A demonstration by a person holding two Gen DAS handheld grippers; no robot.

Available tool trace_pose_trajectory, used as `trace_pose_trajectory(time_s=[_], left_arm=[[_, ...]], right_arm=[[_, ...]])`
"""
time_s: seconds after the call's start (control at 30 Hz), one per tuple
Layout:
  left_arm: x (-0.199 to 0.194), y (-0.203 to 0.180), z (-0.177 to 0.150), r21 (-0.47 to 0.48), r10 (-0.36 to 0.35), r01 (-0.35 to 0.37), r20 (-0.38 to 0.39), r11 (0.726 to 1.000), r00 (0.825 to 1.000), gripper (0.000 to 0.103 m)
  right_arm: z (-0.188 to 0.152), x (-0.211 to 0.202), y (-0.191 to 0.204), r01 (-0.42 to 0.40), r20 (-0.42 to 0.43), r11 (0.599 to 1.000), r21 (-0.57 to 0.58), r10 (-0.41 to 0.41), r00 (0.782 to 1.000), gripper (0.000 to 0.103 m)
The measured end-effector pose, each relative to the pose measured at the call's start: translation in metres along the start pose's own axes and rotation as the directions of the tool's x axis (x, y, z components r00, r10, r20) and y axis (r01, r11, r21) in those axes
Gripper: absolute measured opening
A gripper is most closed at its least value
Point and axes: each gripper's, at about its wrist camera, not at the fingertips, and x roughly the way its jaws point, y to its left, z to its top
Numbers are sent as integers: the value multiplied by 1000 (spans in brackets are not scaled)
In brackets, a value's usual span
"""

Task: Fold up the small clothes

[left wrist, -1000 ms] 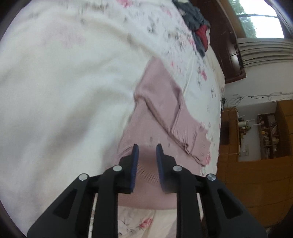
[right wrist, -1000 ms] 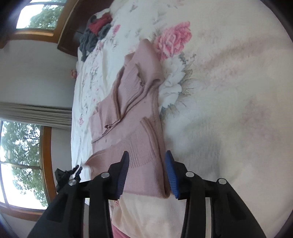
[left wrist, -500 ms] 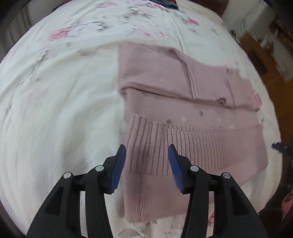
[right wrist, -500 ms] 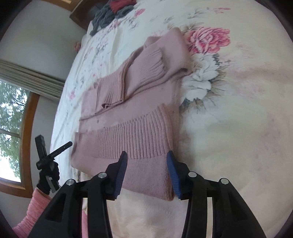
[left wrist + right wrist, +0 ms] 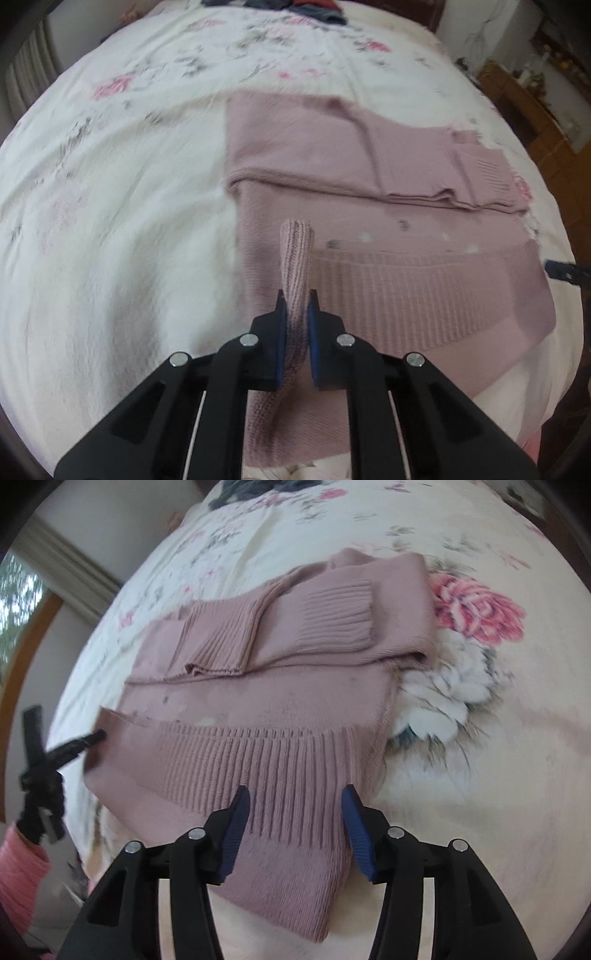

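Note:
A dusty-pink knit sweater (image 5: 369, 177) lies flat on the floral bedspread (image 5: 110, 221), its sleeves folded across the body. My left gripper (image 5: 296, 295) is shut on the ribbed hem at the sweater's left corner, and a pinched ridge of knit stands up between its blue pads. In the right wrist view the same sweater (image 5: 295, 686) spreads ahead. My right gripper (image 5: 295, 794) is open just above the ribbed hem near the right corner, one finger on each side of the band. The left gripper (image 5: 74, 744) shows at the sweater's far left corner.
A heap of dark grey and red clothes (image 5: 295, 7) lies at the far end of the bed. Wooden furniture (image 5: 535, 96) stands off the right side. A pink sleeve (image 5: 18, 864) shows at the left edge, by a window (image 5: 22, 602).
My left gripper went from open over the hem to shut on it, lifting a fold. My right gripper stayed open and moved closer over the right part of the hem.

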Motion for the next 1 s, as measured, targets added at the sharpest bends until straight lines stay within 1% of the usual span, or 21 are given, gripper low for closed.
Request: trace_pose_trajectory(time_s=[0.07,0.13,0.17,0.2,0.23,0.3,0.33,0.37,0.43,0.5,0.6,0.63,0.67,0.7,0.73,0.77,0.8,0.87,0.93,1.0], left_arm=[[1,-3,-1,12,-19,19,-7,1000,1000,8],[11,-2,1,17,4,-4,-26,1000,1000,9],[17,1,1,16,11,-11,-43,1000,999,10],[25,1,3,6,12,-12,-62,1000,998,14],[29,4,4,0,23,-23,-69,1000,997,14],[33,4,7,-2,29,-29,-74,1000,997,14],[35,5,8,-2,32,-32,-76,999,997,19],[37,6,10,-3,33,-33,-80,999,996,21],[40,7,11,-9,24,-24,-88,1000,996,22],[44,8,13,-14,19,-20,-91,1000,996,23],[47,7,15,-29,24,-26,-91,999,996,22],[48,7,15,-34,26,-29,-91,999,996,22],[49,6,16,-42,27,-31,-91,999,995,22],[49,6,15,-45,29,-33,-91,998,995,20],[48,5,15,-47,27,-31,-88,998,996,12],[46,5,14,-48,20,-24,-84,999,996,10],[43,3,14,-45,19,-23,-77,999,997,9],[33,0,12,-34,4,-6,-59,999,998,8],[19,-5,8,-29,-26,25,-32,999,999,8],[4,-8,3,-18,-56,56,3,998,998,8]], right_arm=[[4,8,2,31,-13,999,-21,-31,999,52],[8,16,2,62,-22,998,-28,-62,998,52],[9,18,1,69,-25,997,-28,-70,997,52],[10,21,0,76,-28,997,-26,-76,997,52],[11,22,1,85,-29,996,-23,-86,996,51],[11,17,1,80,-13,997,-19,-80,997,51],[10,13,1,73,-1,997,-14,-73,997,52],[10,12,1,70,8,997,-10,-70,998,52],[8,6,-4,85,24,996,10,-85,996,54],[8,5,-10,100,23,995,22,-100,995,54],[10,13,-15,107,-4,994,21,-107,994,53],[11,20,-14,104,-23,995,12,-103,994,49],[12,23,-13,101,-36,995,8,-100,994,41],[12,29,-11,117,-50,993,3,-117,992,38],[12,29,-9,129,-47,992,-6,-129,991,33],[11,28,-6,135,-37,991,-18,-136,990,15],[10,25,-3,114,-29,993,-25,-115,993,11],[6,16,2,101,-4,994,-32,-101,995,10],[0,2,10,99,29,993,-68,-97,995,10],[-9,-13,13,57,55,996,-70,-53,997,10]])
